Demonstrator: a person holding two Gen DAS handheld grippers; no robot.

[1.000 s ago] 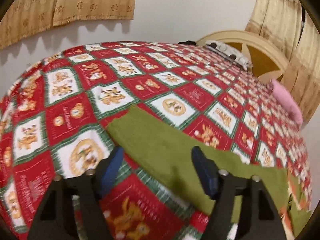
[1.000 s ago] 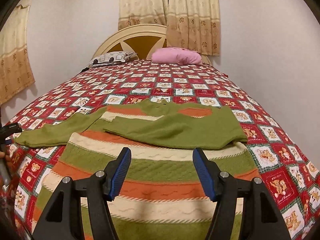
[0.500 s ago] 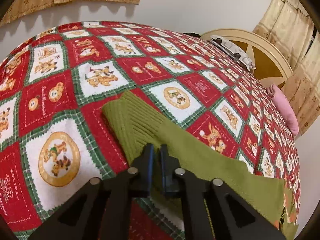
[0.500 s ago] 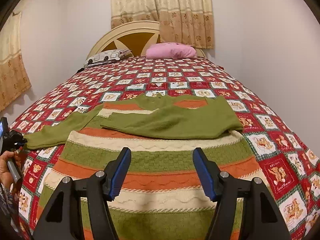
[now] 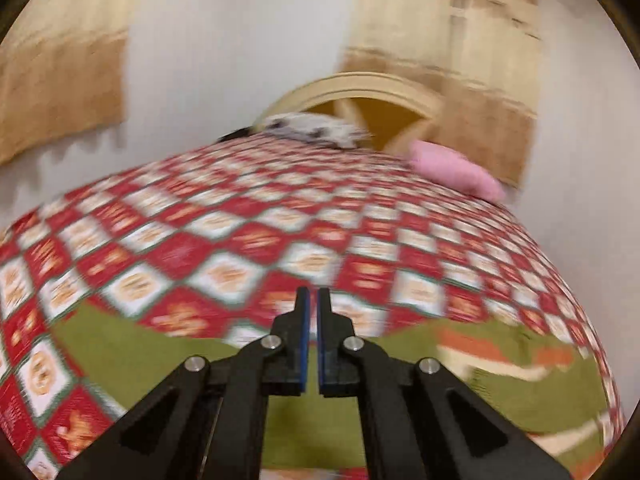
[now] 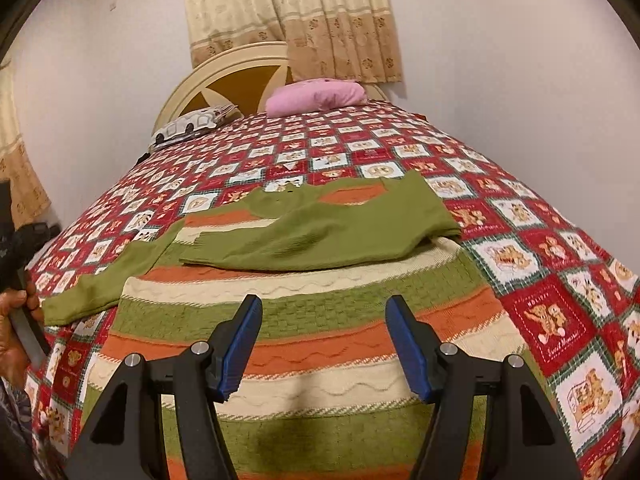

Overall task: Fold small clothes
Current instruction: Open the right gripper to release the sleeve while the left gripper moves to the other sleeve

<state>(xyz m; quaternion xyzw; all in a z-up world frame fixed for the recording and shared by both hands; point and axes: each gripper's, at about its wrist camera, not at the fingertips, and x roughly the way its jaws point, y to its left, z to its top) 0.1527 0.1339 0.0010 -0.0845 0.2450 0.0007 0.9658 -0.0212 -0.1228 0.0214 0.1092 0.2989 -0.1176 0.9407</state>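
Bed: red-and-white checked patchwork quilt [image 6: 532, 312] covers it.
Sweater: green, orange and cream striped knit sweater [image 6: 304, 344] lies flat near the bed's foot edge; one green sleeve is folded across the chest, the other sleeve [image 6: 100, 288] stretches toward the bed's left edge.
Left gripper [image 5: 313, 312]: jaws together; half a second ago they pinched the outstretched cuff, now whether cloth is caught cannot be told, and the sleeve is unfolded.
Right gripper [image 6: 322, 344]: jaws apart, empty, over the striped body.

Home bedroom: bed with patchwork bedspread [image 6: 400, 152], arched headboard [image 6: 224, 80] and pink pillow [image 6: 316, 94] far ahead of the fingers, curtains [image 6: 288, 12] behind.
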